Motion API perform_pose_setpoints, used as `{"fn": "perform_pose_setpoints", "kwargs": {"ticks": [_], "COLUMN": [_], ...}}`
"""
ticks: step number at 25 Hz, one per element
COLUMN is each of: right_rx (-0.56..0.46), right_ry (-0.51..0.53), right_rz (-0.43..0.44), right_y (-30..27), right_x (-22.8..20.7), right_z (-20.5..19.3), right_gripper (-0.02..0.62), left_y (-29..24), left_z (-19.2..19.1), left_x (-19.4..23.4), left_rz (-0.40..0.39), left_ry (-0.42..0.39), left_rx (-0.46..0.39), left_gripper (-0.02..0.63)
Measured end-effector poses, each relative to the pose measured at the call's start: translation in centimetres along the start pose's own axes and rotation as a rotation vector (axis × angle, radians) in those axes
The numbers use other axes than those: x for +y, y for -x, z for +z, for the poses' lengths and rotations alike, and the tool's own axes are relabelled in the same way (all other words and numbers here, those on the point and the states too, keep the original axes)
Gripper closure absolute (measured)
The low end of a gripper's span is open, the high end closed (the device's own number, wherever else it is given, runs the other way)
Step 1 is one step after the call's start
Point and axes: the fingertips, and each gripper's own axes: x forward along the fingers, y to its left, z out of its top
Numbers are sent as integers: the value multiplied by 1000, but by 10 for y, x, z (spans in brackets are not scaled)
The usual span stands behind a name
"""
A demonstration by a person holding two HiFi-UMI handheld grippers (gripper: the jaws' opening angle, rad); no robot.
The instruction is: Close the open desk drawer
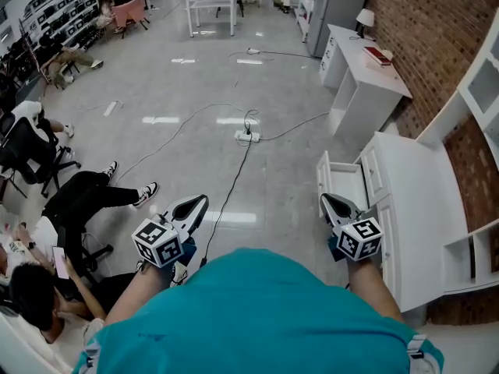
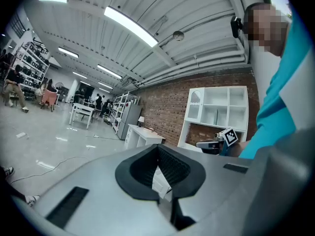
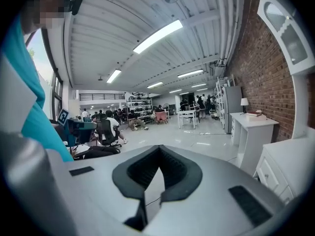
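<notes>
A white desk (image 1: 421, 201) stands against the brick wall at the right, and its top drawer (image 1: 341, 181) is pulled out to the left, with nothing showing inside. My right gripper (image 1: 334, 203) hangs just in front of the drawer's near corner, apart from it, jaws shut and empty. My left gripper (image 1: 193, 206) is held over the floor well to the left, also shut and empty. In the right gripper view the gripper (image 3: 158, 151) points down the room, with the desk front (image 3: 290, 166) at the right edge. The left gripper (image 2: 158, 156) points toward the brick wall.
A second white desk (image 1: 362, 72) stands farther along the wall. A white shelf unit (image 1: 483, 84) rises over the near desk. A power strip (image 1: 248, 135) and cables lie on the floor ahead. People (image 1: 78, 201) sit on chairs at the left.
</notes>
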Motion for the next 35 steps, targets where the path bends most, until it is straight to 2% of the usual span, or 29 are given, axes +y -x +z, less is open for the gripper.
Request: {"fn": "perform_pose_setpoints", "kwargs": {"ticks": [6,15,20,27,32,35], "right_rx": [-1,12,14,28,30,25], "right_ry": [10,8,20,51,83,64], "right_rz": [3,-5,9,35,35,21], "right_y": [7,40,28,-45,-131,-186], "right_x": [-9,-63,-75,-63,-49,-40], "right_z": [-4,-10,-7,4,31,51], "right_gripper": [574,574,574,574,574,574], "left_y": [-15,-73,-87,-84,-97,-108], "left_z": [-6,-7,-6,-1,17,35], "left_x": [-9,-48,-44,28,117,174], "left_rz": [-7,-40,-38,-13,-36,-61], "left_ry": [4,11,21,43,44,51], "left_rx": [9,28,26,-3,-9,5], "left_gripper": [594,594,594,594,594,594]}}
